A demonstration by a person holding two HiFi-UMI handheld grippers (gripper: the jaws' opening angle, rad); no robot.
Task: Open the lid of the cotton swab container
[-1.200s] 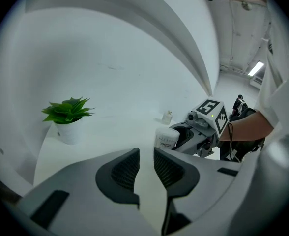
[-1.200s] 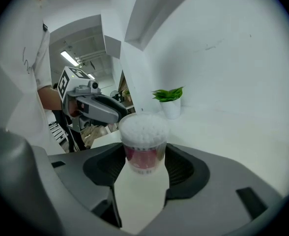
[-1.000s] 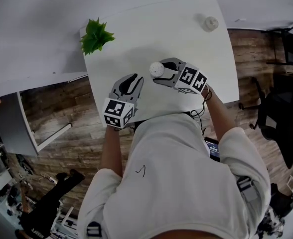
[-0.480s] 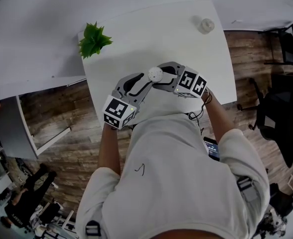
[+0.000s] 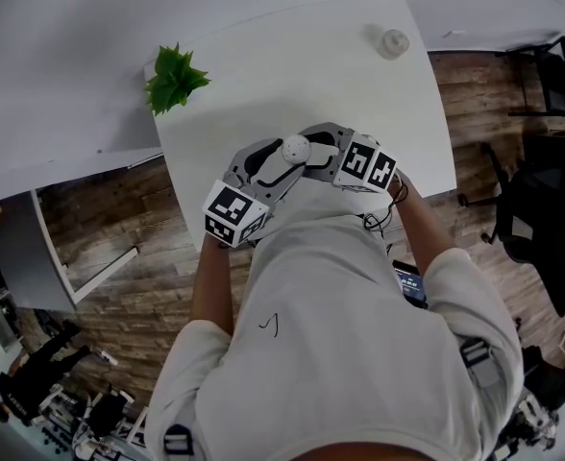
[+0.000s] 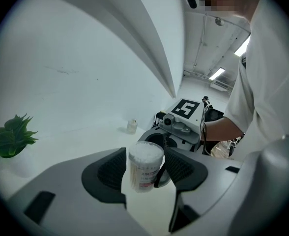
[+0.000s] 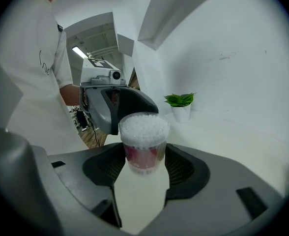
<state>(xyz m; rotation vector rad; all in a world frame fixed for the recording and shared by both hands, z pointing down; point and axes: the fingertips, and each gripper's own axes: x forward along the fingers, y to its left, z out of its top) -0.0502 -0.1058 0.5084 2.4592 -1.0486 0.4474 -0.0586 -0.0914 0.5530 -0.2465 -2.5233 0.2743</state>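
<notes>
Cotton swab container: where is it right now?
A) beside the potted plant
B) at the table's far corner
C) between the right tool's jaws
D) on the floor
C: the right gripper view shows the cotton swab container gripped by the right tool, its jaws against both sides.

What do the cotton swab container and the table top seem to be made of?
The cotton swab container looks like clear, glossy plastic: the white swab tips show through it, and it carries a printed label. The table top is smooth, matt and white, perhaps laminate or painted board; the look leaves this open.
</notes>
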